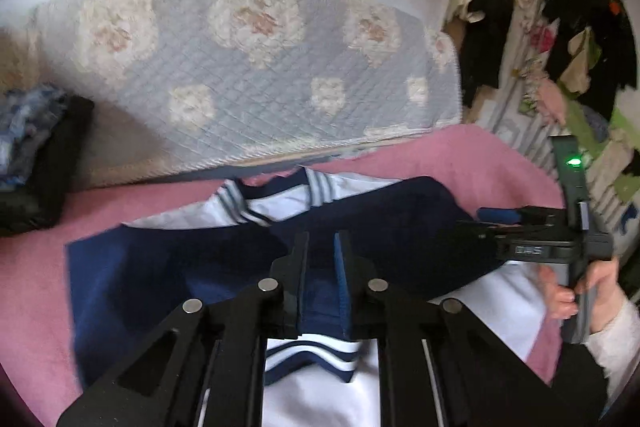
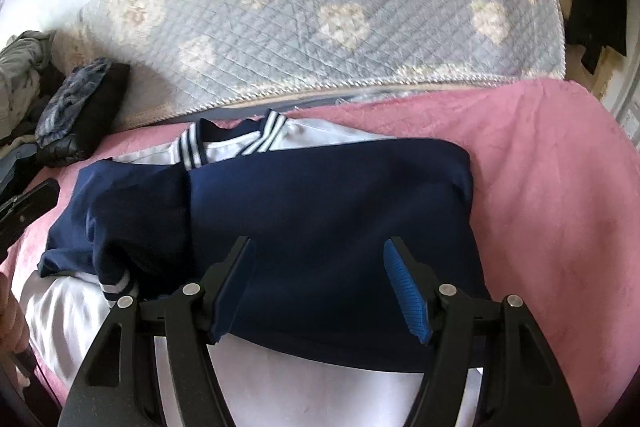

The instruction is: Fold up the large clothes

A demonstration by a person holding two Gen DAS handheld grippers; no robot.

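Note:
A navy and white jacket (image 1: 168,267) with striped collar and cuffs lies on a pink blanket (image 1: 32,267), its navy sleeves folded across the white body. My left gripper (image 1: 322,247) is narrowly closed over a navy sleeve near its striped cuff (image 1: 312,353); the cloth sits between the fingers. My right gripper (image 2: 318,251) is open and empty, hovering just above the folded navy sleeve (image 2: 332,195). The jacket collar (image 2: 232,139) points away from me. The right gripper body also shows at the right of the left wrist view (image 1: 552,247), held by a hand.
A blue quilted floral mattress (image 1: 248,67) leans against the wall behind the bed. A black and blue bundle of clothes (image 1: 36,155) lies at the left edge of the blanket. Dark clothes hang on a rack (image 1: 584,27) at the right.

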